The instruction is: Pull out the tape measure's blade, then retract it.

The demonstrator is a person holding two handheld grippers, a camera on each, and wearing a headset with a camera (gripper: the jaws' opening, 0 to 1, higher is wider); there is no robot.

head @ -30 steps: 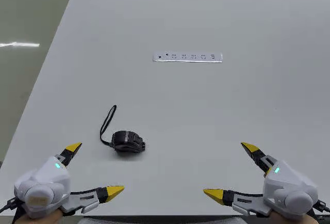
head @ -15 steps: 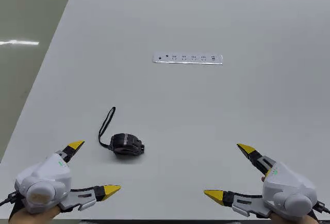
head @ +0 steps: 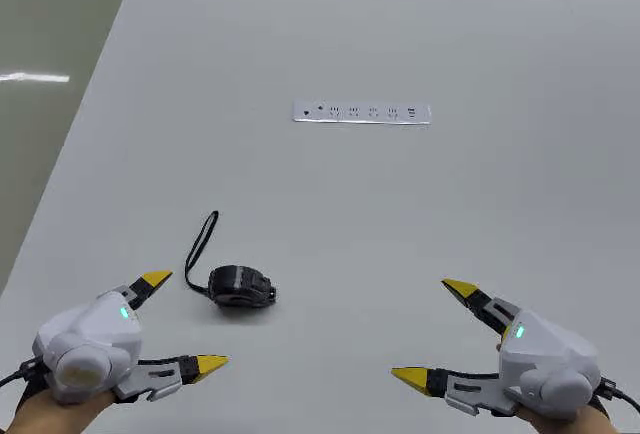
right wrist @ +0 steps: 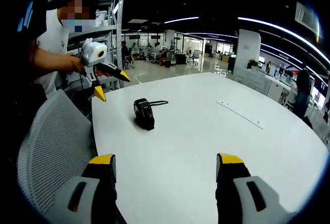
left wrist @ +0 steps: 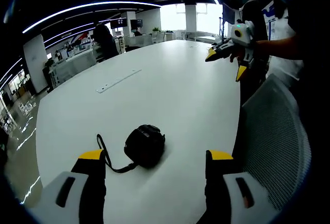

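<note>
A black tape measure (head: 241, 286) with a black wrist strap (head: 199, 244) lies on the white table (head: 400, 204), blade inside; it also shows as the tape measure (left wrist: 145, 144) just ahead of the left jaws and the tape measure (right wrist: 144, 113) far off. My left gripper (head: 185, 322) is open near the table's front left edge, a short way left of the case. My right gripper (head: 435, 334) is open at the front right, well apart from it. Nothing sits between either pair of yellow-tipped jaws.
A white power strip (head: 362, 113) lies flat across the middle of the table. The table's front edge runs just under both grippers, and a mesh chair back (right wrist: 46, 146) stands close to it. An office with desks and people lies beyond the table.
Both grippers have edged inward, the left slightly toward the tape measure. The head view has shifted a little. The tape measure has not moved.
</note>
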